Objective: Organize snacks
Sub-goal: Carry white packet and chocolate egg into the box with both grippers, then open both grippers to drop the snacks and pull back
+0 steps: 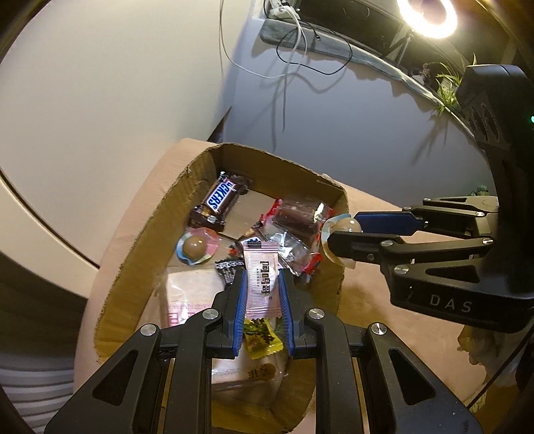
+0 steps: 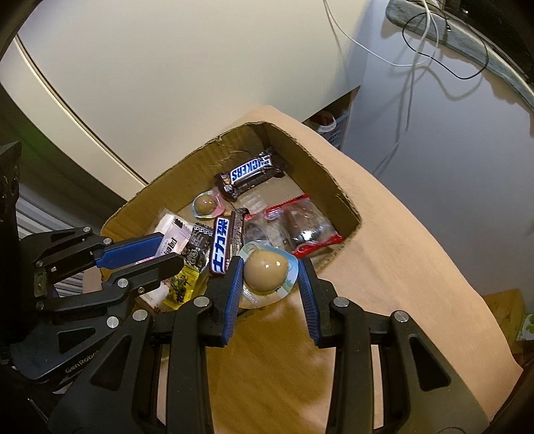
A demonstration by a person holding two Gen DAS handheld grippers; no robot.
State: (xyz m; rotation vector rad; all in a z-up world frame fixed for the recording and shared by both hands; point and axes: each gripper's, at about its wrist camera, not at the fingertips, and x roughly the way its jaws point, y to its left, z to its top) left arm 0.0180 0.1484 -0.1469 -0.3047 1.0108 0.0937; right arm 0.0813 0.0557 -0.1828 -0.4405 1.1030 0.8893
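Observation:
An open cardboard box (image 1: 187,187) (image 2: 187,160) holds snacks: a Snickers bar (image 1: 218,198) (image 2: 250,172), a brown ball candy cup (image 1: 195,248) (image 2: 205,205), a red-edged clear pack (image 1: 300,217) (image 2: 300,230), a blue-label bar (image 2: 222,245) and a yellow sachet (image 1: 262,339) (image 2: 182,287). My left gripper (image 1: 263,287) (image 2: 167,252) is shut on a pink wrapped snack (image 1: 262,277) over the box. My right gripper (image 2: 270,270) (image 1: 340,230) is shut on a second brown ball candy cup (image 2: 265,270) (image 1: 343,227) at the box's near right rim.
The box stands on a tan cloth (image 2: 400,253) over a wooden surface (image 2: 267,367). A white wall panel (image 1: 116,83) is behind. Cables (image 1: 293,50) hang over a grey surface; a ring light (image 1: 430,15) glows top right.

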